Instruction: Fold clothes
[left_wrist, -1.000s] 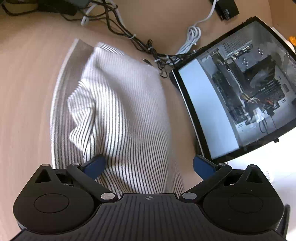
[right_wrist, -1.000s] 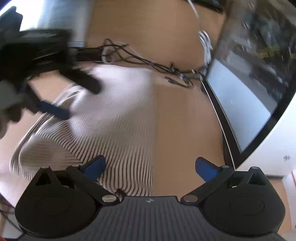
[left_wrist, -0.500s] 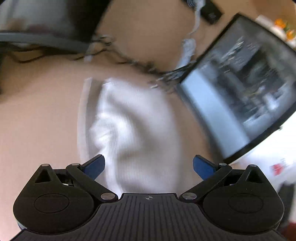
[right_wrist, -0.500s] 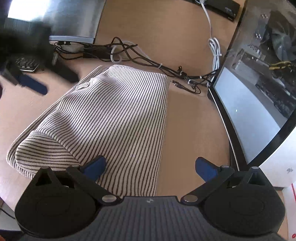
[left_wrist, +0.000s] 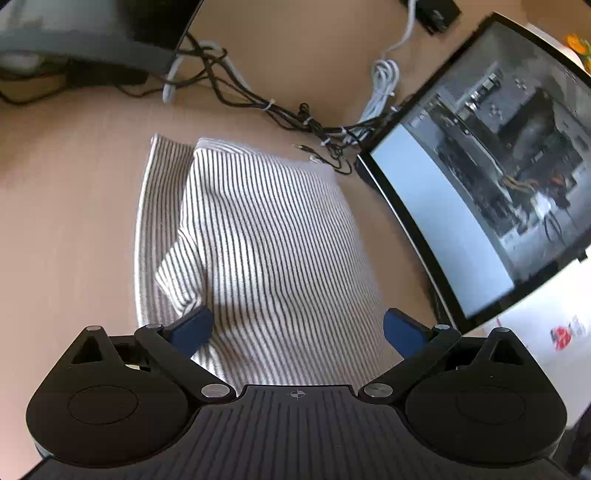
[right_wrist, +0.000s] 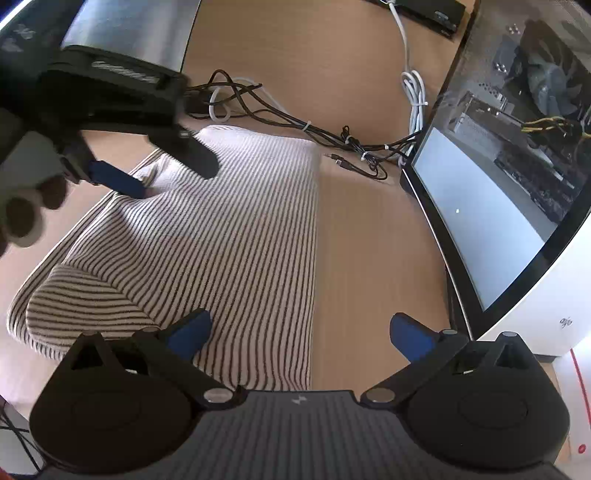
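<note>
only the right wrist view shows the left gripper (right_wrist: 147, 177) upper left, fingers apart over one striped shirt (right_wrist: 229, 236); right gripper (right_wrist: 299, 332) also spread.

Striped garment (left_wrist: 266, 240): ribbed knit cloth, matt. Table (right_wrist: 369, 229): smooth wood grain. PC case (right_wrist: 498, 166) at 3 o'clock: glossy glass panel. Gripper fingers (right_wrist: 190, 332): matt blue plastic.

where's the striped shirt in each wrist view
Left wrist: striped shirt fills the centre, above the open left gripper.
Right wrist: centre-left, ahead of the open right gripper.
Shared landmark: the glass-sided computer case at right.
</note>
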